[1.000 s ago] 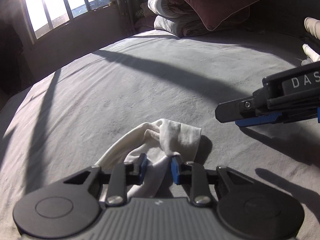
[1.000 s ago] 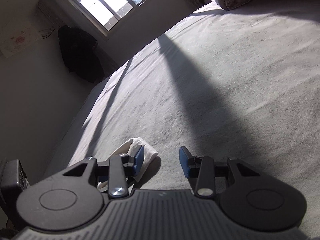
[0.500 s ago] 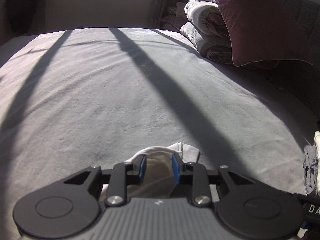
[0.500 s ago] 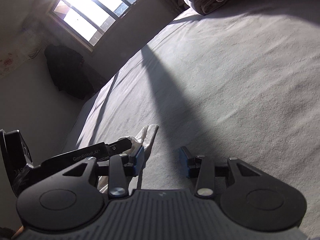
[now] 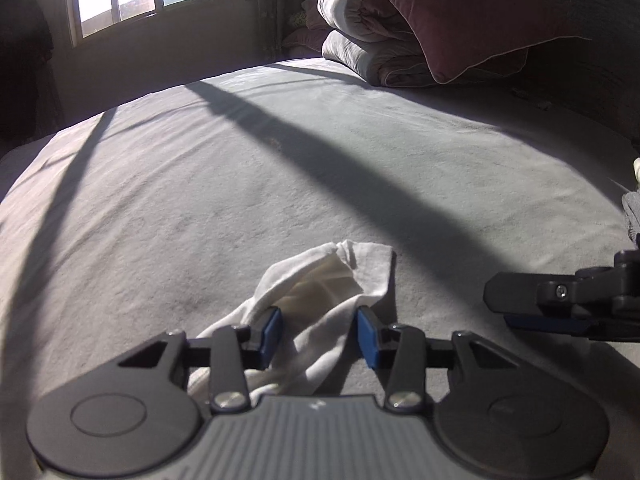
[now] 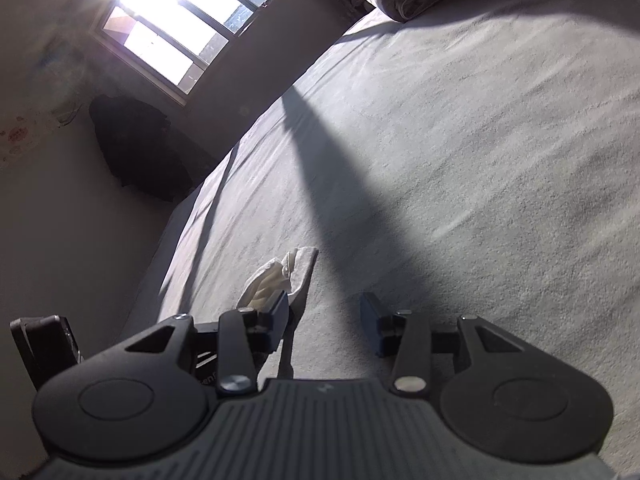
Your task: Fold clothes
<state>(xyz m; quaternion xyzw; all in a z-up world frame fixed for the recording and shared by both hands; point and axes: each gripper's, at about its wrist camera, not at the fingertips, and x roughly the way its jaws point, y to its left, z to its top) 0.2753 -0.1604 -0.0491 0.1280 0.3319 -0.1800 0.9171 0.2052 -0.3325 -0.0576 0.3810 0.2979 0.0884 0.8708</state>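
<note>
White garment (image 5: 320,300), crumpled, partly bunched, lying on grey bed sheet (image 5: 200,200), one end raised in fold.

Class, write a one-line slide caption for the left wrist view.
Open left gripper straddles a crumpled white garment on the grey bedsheet, with the right gripper alongside.

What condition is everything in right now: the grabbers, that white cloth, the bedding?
Left gripper: open, pads on either side of the cloth.
Right gripper: open, holding nothing.
White cloth: crumpled, unfolded, lying on the bed.
Bed: sheet spread flat.
Quilts: folded, stacked.
Pillow: leaning on the quilts.
</note>
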